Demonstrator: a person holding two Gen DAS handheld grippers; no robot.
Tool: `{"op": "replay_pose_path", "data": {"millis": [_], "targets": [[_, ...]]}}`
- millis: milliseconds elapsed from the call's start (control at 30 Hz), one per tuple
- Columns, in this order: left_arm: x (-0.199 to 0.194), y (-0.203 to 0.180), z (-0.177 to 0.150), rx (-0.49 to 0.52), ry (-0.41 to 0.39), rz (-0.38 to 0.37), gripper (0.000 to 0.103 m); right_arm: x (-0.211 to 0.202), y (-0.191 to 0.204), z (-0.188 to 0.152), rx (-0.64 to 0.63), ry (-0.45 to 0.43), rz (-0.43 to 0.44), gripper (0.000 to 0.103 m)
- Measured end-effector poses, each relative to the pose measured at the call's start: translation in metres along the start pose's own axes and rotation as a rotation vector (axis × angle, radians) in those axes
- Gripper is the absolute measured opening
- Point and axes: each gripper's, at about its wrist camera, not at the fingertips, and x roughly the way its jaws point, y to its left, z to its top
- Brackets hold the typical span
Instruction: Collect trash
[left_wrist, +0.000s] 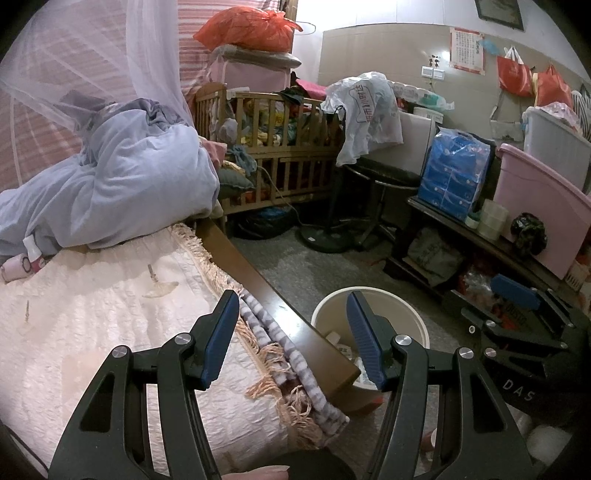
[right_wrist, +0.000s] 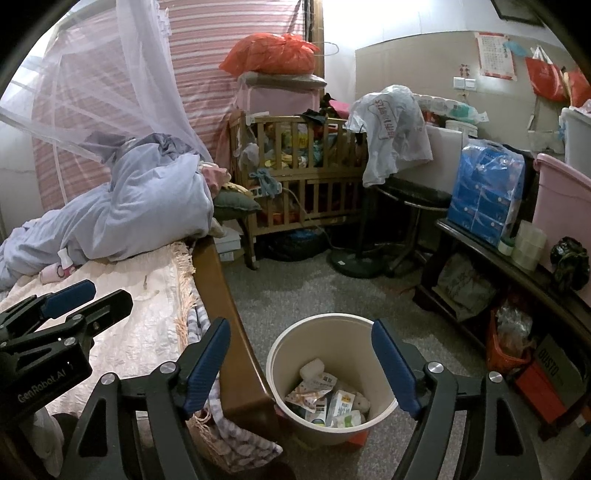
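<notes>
A cream round trash bin stands on the floor beside the bed's wooden frame; it holds several wrappers and small cartons. It also shows in the left wrist view. My right gripper is open and empty, above and just in front of the bin. My left gripper is open and empty, over the bed's edge. Each gripper shows in the other's view: the right one and the left one. A small white and pink bottle and a pink-white item lie on the bed by the quilt.
A blue quilt is piled on the bed under a mosquito net. A wooden crib, a stool, a fan base and a low dark shelf with a pink tub ring the grey floor.
</notes>
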Motion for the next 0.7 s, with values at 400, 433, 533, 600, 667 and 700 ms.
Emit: {"op": "replay_pose_path", "data": {"millis": [400,433,533,600,667,700], "targets": [[0.002,-0.0013,-0.0048,-0.019,0.016,-0.006,0.059,0.0068,0.0005,-0.0072,-0.002,0.017,0.002,0.078],[0.0016,-0.0029,-0.0058,-0.018,0.016,-0.005,0.059,0.0068,0.0006,-0.008,-0.004,0.019,0.003,0.078],[0.0021,-0.0029,-0.0056,-0.022,0.016,-0.006,0.059,0.0074,-0.0008,-0.0074,-0.008,0.023,0.005,0.078],[0.0022,-0.001,-0.0047,-0.022,0.018,-0.008,0.059,0.0072,-0.0012,-0.0074,-0.007,0.025,0.006,0.078],[0.0018,-0.0018,-0.0056,-0.023,0.018,-0.009,0.059,0.0073,-0.0021,-0.0074,-0.007,0.027,0.007,0.078],[0.0013,-0.0021,-0.006,-0.024,0.018,-0.008,0.059,0.0076,-0.002,-0.0066,-0.008,0.026,0.007,0.078]]}}
